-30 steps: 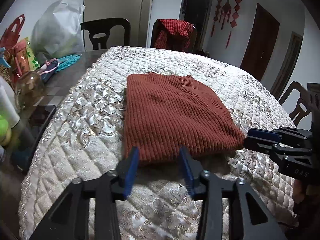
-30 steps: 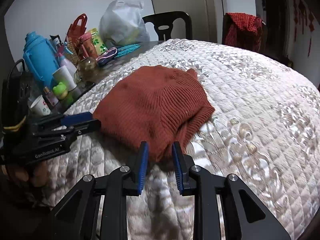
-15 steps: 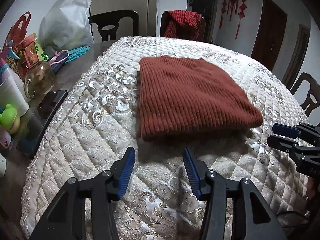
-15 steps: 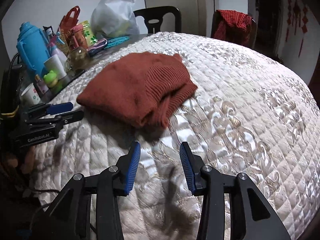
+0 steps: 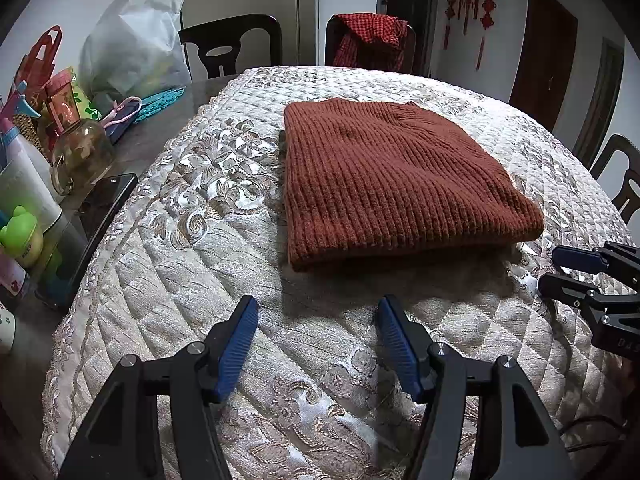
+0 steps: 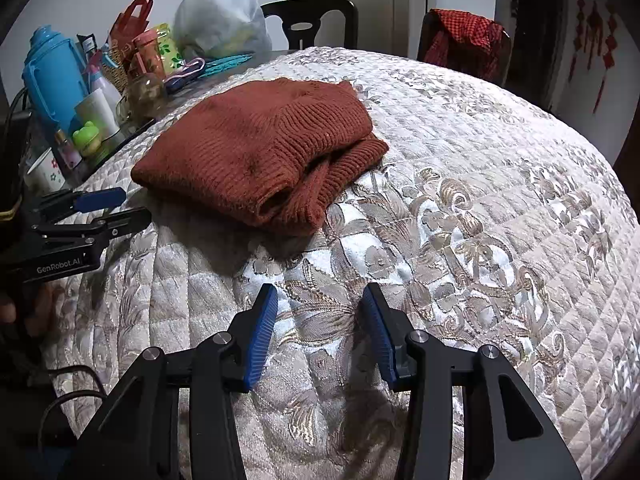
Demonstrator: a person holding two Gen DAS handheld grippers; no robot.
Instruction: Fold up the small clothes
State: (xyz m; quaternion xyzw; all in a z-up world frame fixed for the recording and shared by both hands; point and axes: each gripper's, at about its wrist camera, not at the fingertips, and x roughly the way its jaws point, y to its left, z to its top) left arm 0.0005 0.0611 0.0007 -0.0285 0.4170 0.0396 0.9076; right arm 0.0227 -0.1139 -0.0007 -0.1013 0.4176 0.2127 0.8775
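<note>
Worktop: the quilted cream cover (image 5: 168, 320) fills most of both frames, its flowered pattern shining under the light.
Sweater: the folded rust-red knit sweater (image 5: 392, 184) lies on the cover, centre right in the left wrist view and upper left of centre in the right wrist view, where loose layered edges face the camera.
Left gripper (image 5: 316, 344): lower centre of its own frame, fingers apart and opening, only bare cover between them; the sweater lies beyond the tips, untouched.
Right gripper (image 6: 316, 328): lower centre of its own frame, fingers apart and opening, nothing between them, well short of the sweater.
Clutter: a blue jug (image 6: 52, 76), a white bag (image 6: 224, 16) and a green toy (image 6: 86, 136) crowd the upper left.
</note>
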